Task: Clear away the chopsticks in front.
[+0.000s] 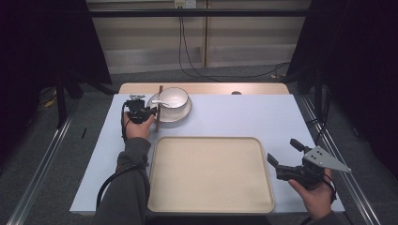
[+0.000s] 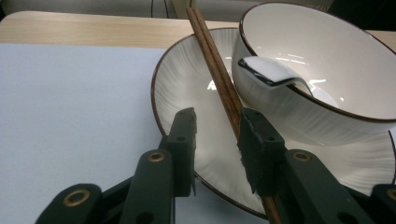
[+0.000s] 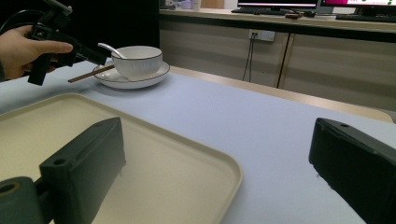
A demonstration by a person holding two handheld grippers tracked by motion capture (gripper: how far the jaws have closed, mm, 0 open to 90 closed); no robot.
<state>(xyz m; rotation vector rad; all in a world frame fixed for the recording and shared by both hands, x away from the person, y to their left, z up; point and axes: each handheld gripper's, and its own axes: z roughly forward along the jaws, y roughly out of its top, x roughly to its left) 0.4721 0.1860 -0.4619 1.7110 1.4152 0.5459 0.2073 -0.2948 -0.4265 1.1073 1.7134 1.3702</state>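
- Chopsticks (image 2: 217,70): a brown wooden pair lying side by side across the left part of the plate (image 2: 184,88), just beside the bowl (image 2: 327,60). The far tips reach past the plate's far rim; the near ends run off the near rim.
- In the high view the chopsticks (image 1: 159,108) sit at the far left of the table (image 1: 244,117), beyond the tray (image 1: 211,173).
- Left gripper (image 2: 218,123): jaws narrowed around the chopsticks. The right pad looks to be against the wood, while the left pad has a gap. Not clamped yet, so nothing is held.
- Right gripper (image 3: 215,154): jaws wide, empty, hanging at the tray's right edge, well apart from the dishes.
- Handling, my guess: the sticks are light, stiff, thin and smooth. The two can split or roll apart if pinched off-centre.
- Best hold is probably across both sticks near the middle, where the jaws now sit, so neither end droops.
- The plate under them is hard and slick, so the sticks may slide as the pads close.
- Risk: the bowl and the spoon (image 2: 268,70) inside it are fragile ceramic and close to the right jaw. A knock could tip the spoon.
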